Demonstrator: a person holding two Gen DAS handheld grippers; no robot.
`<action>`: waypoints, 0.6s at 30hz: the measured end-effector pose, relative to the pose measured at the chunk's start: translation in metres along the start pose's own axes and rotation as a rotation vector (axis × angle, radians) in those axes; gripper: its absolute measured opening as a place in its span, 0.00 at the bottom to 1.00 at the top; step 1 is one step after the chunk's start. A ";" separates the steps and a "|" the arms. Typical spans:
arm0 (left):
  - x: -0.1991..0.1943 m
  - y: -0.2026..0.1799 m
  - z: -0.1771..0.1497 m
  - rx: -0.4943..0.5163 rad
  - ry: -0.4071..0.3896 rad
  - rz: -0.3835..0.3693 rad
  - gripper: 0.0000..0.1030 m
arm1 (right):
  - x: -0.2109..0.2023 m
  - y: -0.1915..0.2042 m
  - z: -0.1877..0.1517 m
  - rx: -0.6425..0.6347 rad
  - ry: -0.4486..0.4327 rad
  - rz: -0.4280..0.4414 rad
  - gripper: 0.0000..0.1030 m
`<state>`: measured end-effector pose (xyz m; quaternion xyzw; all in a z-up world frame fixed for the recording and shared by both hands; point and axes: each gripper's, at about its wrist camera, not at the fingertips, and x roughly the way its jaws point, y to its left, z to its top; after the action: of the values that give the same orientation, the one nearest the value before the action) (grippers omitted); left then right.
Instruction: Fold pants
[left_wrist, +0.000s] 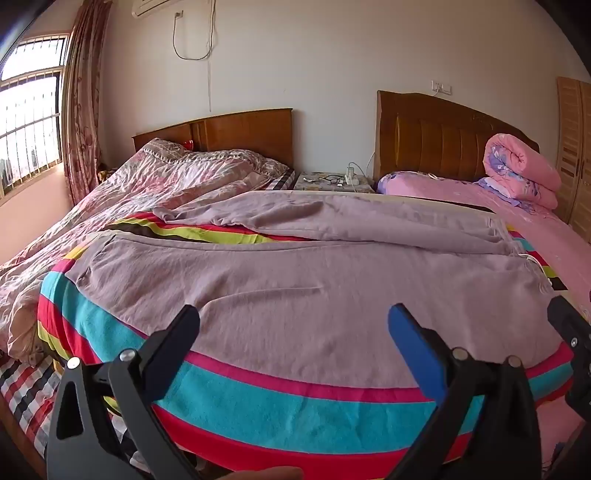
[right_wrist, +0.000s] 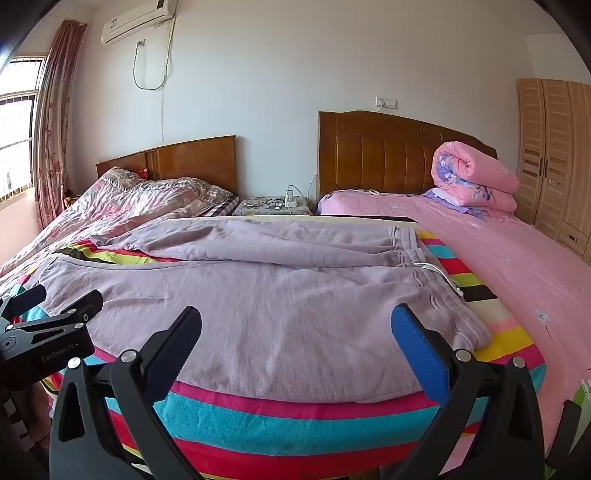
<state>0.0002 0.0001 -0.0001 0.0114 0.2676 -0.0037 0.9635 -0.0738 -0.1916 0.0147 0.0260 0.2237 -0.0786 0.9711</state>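
Observation:
Lilac pants (left_wrist: 295, 280) lie spread flat on a bright striped blanket (left_wrist: 258, 402), both legs running left and the waistband with its white drawstring at the right. They also show in the right wrist view (right_wrist: 258, 295). My left gripper (left_wrist: 293, 325) is open and empty, hovering over the near leg close to the blanket's front edge. My right gripper (right_wrist: 295, 325) is open and empty, hovering over the near edge by the waistband end. The left gripper also shows at the left of the right wrist view (right_wrist: 55, 306).
The striped blanket (right_wrist: 295, 417) covers a raised surface between two beds. A floral quilt (left_wrist: 147, 184) lies on the left bed. A rolled pink duvet (right_wrist: 476, 181) sits on the pink right bed. A bedside table (right_wrist: 273, 206) stands behind, a wardrobe (right_wrist: 554, 155) at far right.

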 end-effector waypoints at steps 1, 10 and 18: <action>0.000 0.000 0.000 -0.002 0.001 -0.002 0.99 | 0.000 0.000 0.000 -0.001 -0.002 -0.001 0.96; 0.000 -0.001 0.000 0.007 0.003 -0.002 0.99 | 0.001 -0.001 0.000 -0.002 0.001 0.000 0.96; 0.001 -0.002 -0.010 -0.001 0.013 0.000 0.99 | 0.002 -0.002 -0.002 -0.002 0.007 0.002 0.96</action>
<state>-0.0037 -0.0016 -0.0090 0.0113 0.2739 -0.0033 0.9617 -0.0732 -0.1934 0.0123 0.0258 0.2270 -0.0772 0.9705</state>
